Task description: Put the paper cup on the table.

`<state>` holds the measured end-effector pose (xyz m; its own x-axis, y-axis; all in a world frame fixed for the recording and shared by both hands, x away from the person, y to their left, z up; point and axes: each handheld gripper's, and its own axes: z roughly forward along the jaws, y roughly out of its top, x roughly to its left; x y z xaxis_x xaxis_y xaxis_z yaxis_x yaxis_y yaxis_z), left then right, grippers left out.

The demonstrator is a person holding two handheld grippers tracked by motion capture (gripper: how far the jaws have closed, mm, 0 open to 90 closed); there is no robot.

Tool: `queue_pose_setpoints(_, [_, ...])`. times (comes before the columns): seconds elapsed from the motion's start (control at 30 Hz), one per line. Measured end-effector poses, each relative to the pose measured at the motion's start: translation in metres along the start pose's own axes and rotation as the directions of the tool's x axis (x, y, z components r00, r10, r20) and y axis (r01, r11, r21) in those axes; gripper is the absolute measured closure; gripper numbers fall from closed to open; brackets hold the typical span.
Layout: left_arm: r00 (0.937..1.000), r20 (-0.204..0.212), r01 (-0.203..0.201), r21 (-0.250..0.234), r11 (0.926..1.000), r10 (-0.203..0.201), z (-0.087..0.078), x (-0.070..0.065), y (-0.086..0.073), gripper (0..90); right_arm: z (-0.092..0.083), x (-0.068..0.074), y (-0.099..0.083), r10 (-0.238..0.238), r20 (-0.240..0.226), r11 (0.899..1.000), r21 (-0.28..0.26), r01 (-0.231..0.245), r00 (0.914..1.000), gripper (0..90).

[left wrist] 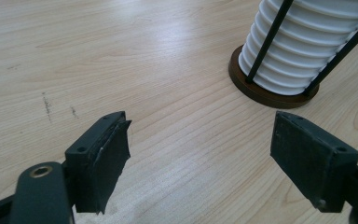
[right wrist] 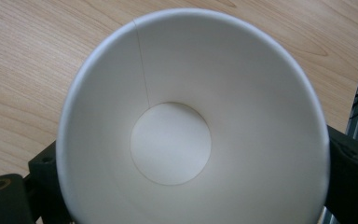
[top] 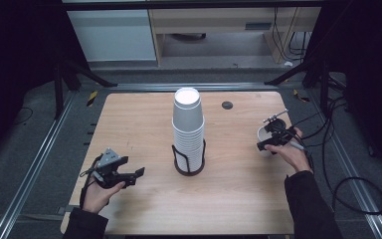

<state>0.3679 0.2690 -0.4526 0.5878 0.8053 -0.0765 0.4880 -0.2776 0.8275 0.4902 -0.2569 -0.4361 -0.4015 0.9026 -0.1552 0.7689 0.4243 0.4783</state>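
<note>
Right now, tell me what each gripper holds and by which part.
The right gripper has a single white paper cup between its jaws, one at each side of its wall; whether the pads still press cannot be told. The left gripper is open over the table, holding nothing.

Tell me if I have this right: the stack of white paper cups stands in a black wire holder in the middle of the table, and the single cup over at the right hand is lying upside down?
Not quite. The single cup is mouth up: the right gripper view looks straight into its empty inside. The stack of cups does stand in the wire holder mid-table, as the high view shows.
</note>
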Motion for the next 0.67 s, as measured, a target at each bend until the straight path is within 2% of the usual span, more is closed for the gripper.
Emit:
queue_pose_setpoints(0.17, [1.0000, 0.000, 0.000, -0.002, 1.0000, 0.000, -0.001, 0.000, 0.000, 18.4, -0.001, 0.001, 0.000, 0.007, -0.011, 1.000, -0.002, -0.007, 0.9999, 2.6])
queue_pose_setpoints(0.33, [1.0000, 0.000, 0.000, -0.001, 1.0000, 0.000, -0.001, 0.000, 0.000, 18.4, -0.012, 0.001, 0.002, 0.013, -0.011, 0.999, -0.046, -0.013, 0.9999, 1.0])
queue_pose_setpoints(0.43, [1.0000, -0.002, 0.001, -0.001, 1.0000, -0.001, -0.002, 0.000, 0.001, 18.2, -0.027, 0.001, 0.002, 0.020, -0.003, 0.994, -0.104, -0.020, 0.9998, 0.9])
queue_pose_setpoints(0.5, [1.0000, -0.003, 0.003, -0.004, 1.0000, -0.003, -0.002, 0.000, 0.001, 18.2, -0.030, 0.002, 0.002, 0.022, -0.001, 0.993, -0.117, -0.022, 0.9998, 1.0])
queue_pose_setpoints(0.57, [1.0000, -0.004, 0.006, -0.006, 1.0000, -0.006, -0.002, 0.000, 0.001, 17.9, -0.043, 0.005, -0.003, 0.032, -0.010, 0.985, -0.170, -0.033, 0.9994, 1.6])
queue_pose_setpoints(0.67, [1.0000, -0.008, 0.006, -0.004, 1.0000, -0.006, -0.002, 0.001, 0.000, 17.8, -0.050, 0.009, -0.008, 0.029, -0.018, 0.981, -0.191, -0.032, 0.9994, 1.4])
